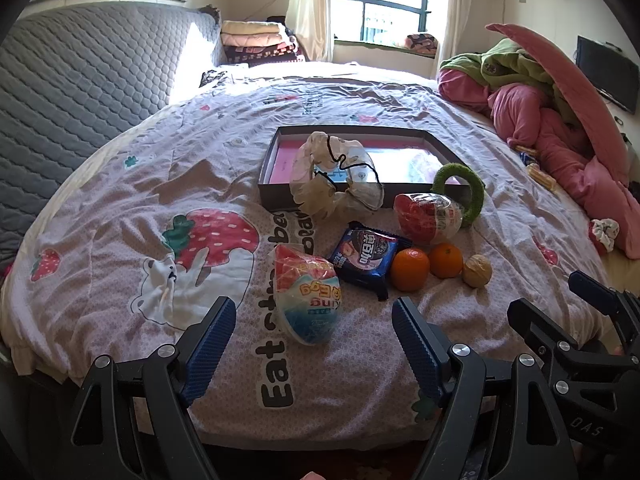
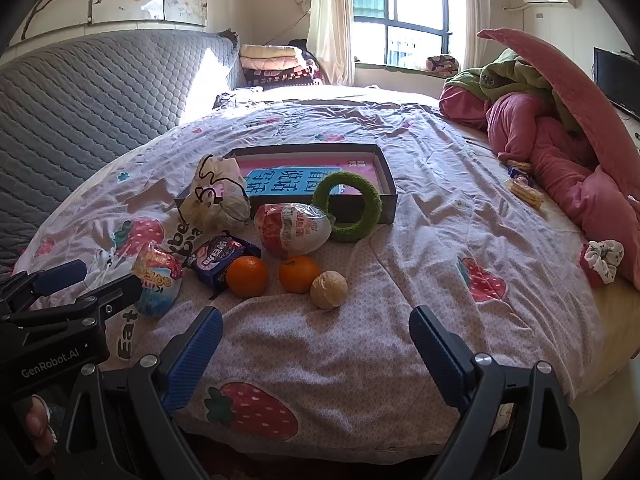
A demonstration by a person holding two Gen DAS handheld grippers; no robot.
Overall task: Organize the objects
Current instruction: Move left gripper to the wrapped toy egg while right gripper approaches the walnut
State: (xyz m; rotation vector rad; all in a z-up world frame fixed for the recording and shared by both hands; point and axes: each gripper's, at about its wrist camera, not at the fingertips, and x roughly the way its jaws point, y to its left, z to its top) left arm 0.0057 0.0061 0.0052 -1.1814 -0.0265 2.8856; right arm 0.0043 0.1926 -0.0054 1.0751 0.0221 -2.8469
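On the bed stands an open dark box [image 1: 280,196] [image 2: 390,200] with a pink and blue book inside. In front of it lie a cream scrunchie bag [image 1: 336,176] [image 2: 218,196], a green ring [image 1: 474,196] [image 2: 352,208], a red-white toy egg [image 1: 428,214] [image 2: 294,228], a blue cookie pack [image 1: 362,258] [image 2: 218,260], two oranges [image 1: 410,269] [image 2: 247,276], a walnut [image 1: 477,271] [image 2: 329,290] and a blue-red toy egg [image 1: 308,300] [image 2: 158,280]. My left gripper [image 1: 314,344] is open, just short of the blue-red egg. My right gripper [image 2: 316,354] is open and empty, near the walnut.
Pink and green bedding [image 1: 560,120] [image 2: 560,128] is piled at the right. A scrunchie [image 2: 602,262] and wrapped snacks [image 2: 524,192] lie near it. A grey quilted headboard [image 1: 80,92] stands at the left. The bed's near edge runs under both grippers.
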